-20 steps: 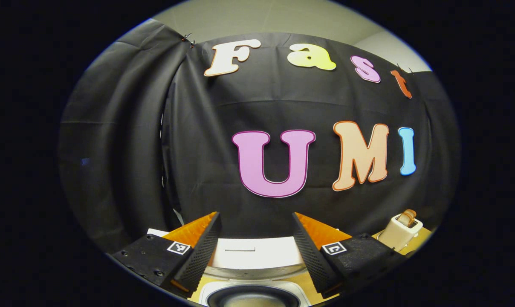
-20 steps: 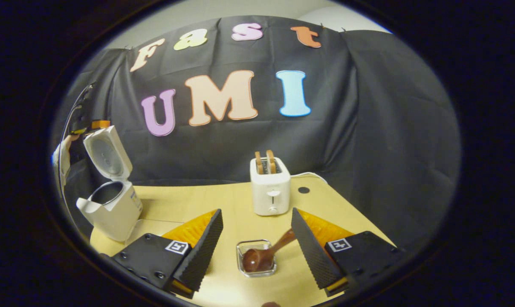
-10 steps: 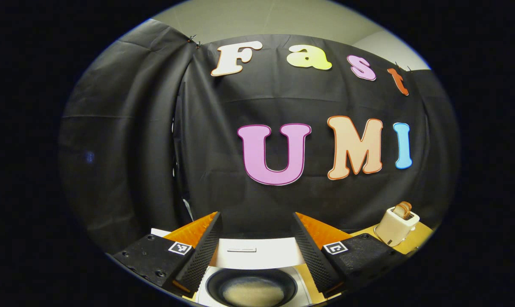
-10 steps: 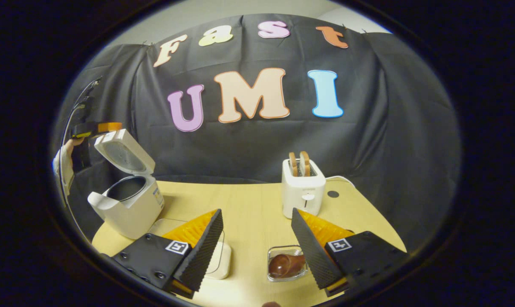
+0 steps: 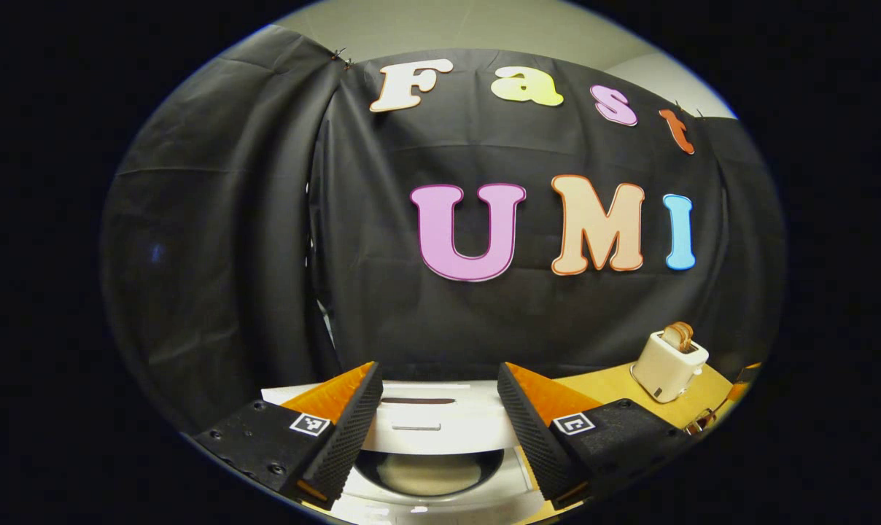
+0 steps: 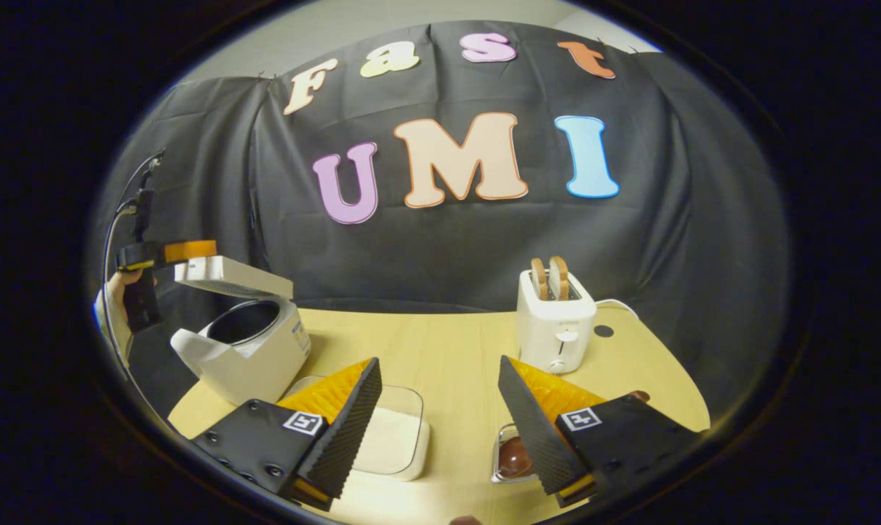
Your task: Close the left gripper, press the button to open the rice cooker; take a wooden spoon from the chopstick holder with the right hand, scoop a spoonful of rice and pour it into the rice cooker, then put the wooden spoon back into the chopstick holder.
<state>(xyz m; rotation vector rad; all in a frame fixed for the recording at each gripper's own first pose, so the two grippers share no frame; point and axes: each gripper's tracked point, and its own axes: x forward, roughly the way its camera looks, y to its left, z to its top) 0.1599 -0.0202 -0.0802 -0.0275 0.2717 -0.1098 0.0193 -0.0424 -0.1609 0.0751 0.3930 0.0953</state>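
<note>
Left hand-held gripper [image 5: 437,419]: fingers spread wide, holding nothing. It hovers just above the rice cooker [image 5: 440,467], and the half-lowered lid [image 5: 440,426] shows between its fingers. In the right gripper view this left hand-held gripper [image 6: 185,251] sits at the top rear edge of the lid [image 6: 233,275], held by a person's hand [image 6: 123,281]; whether it touches the lid cannot be told.

Rice cooker [image 6: 247,354]: white, at the left edge of the worktop [image 6: 448,350]. The lid is tilted partway down over the dark inner pot [image 6: 243,322].

Right hand-held gripper [image 6: 437,419]: fingers spread wide, holding nothing, above the front edge of the worktop.

Rice container [image 6: 389,441]: clear, shallow, holding white rice, near the front edge, partly behind the right hand-held gripper's left finger.

Wooden spoon [image 6: 517,458]: dark bowl resting in a small clear holder [image 6: 500,467] at the front edge, partly hidden by the right finger.

Toaster [image 6: 555,321]: white, with two slices upright in its slots, near the rear right corner.
</note>
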